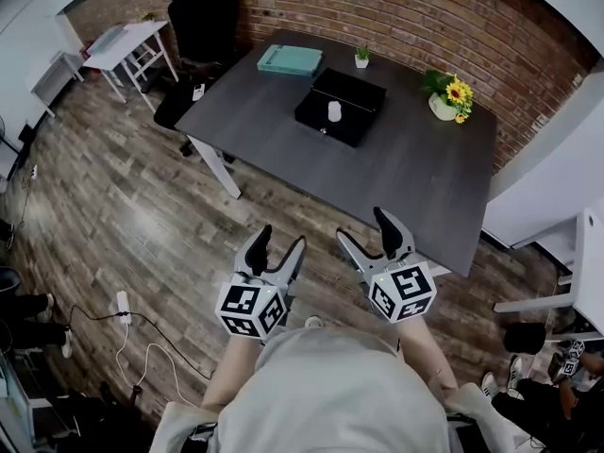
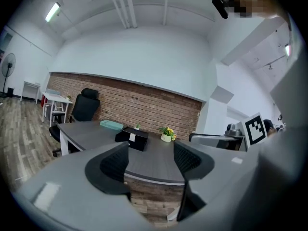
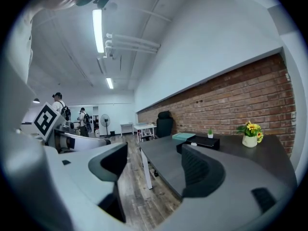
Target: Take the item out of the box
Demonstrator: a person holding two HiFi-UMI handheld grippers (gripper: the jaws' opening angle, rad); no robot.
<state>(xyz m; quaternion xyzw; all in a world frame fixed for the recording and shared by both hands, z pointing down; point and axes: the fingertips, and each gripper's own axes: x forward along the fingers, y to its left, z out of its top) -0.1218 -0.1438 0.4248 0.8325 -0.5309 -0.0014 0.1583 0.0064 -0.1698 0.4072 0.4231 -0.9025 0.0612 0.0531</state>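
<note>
A black open box point(image 1: 340, 107) lies on the dark grey desk point(image 1: 396, 173), with a small white item point(image 1: 334, 111) standing inside it. Both grippers hover over the wooden floor in front of the desk's near edge, well short of the box. My left gripper point(image 1: 281, 239) is open with nothing between its jaws, and my right gripper point(image 1: 363, 226) beside it is open and empty too. The left gripper view shows the box point(image 2: 132, 138) far off past the left gripper point(image 2: 150, 160). The right gripper view shows the box point(image 3: 198, 142) beyond the right gripper point(image 3: 154, 162).
On the desk are a teal book point(image 1: 290, 59), a tiny potted plant point(image 1: 361, 57) and a sunflower pot point(image 1: 448, 97). A black office chair point(image 1: 203, 17) stands behind it, a white side table point(image 1: 127, 45) at far left. A power strip and cable point(image 1: 123, 307) lie on the floor.
</note>
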